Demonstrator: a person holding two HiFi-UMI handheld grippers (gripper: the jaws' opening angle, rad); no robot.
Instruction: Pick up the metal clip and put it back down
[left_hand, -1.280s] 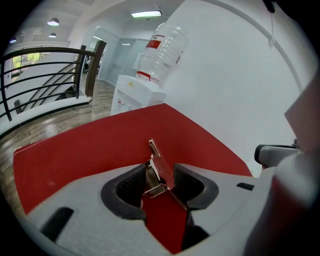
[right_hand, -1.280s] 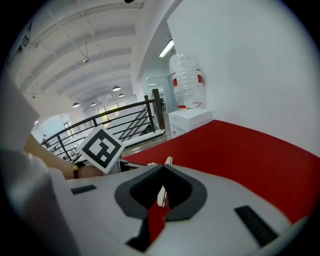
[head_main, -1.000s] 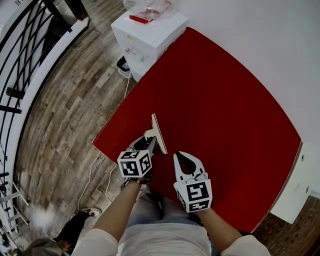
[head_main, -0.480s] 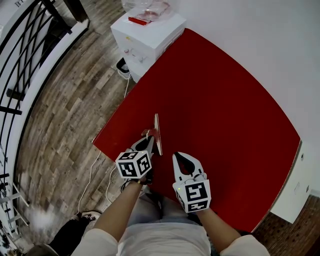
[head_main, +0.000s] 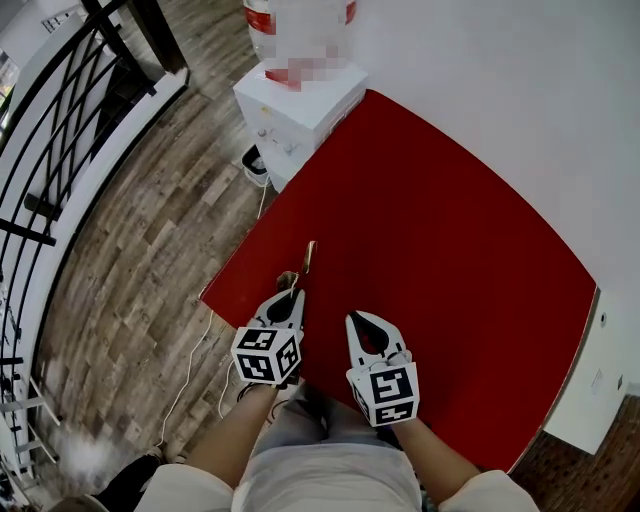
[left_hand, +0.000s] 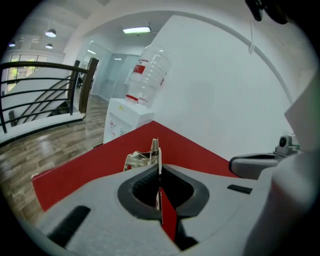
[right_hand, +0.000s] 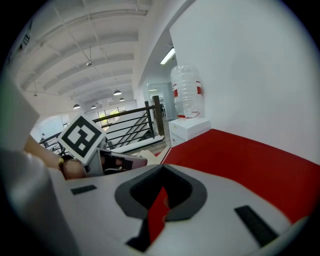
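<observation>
Above table (head_main: 450, 250): down-tilted left tool (head_main: 297, 291), clip (head_main: 309, 258)

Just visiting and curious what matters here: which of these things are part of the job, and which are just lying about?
In the job: metal clip, left gripper whose jaws have just closed on it, red table under it.
Just about: right gripper, shut and empty; water dispenser; railing; floor cable.

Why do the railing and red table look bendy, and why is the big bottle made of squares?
Head view: the wide lens bows the railing and the edges of the red table; the squares over the water bottle are a patch added afterwards. Left gripper view: round fisheye picture, black corners, the bottle clear, the ceiling light glaring. Right gripper view: equally rounded.
</observation>
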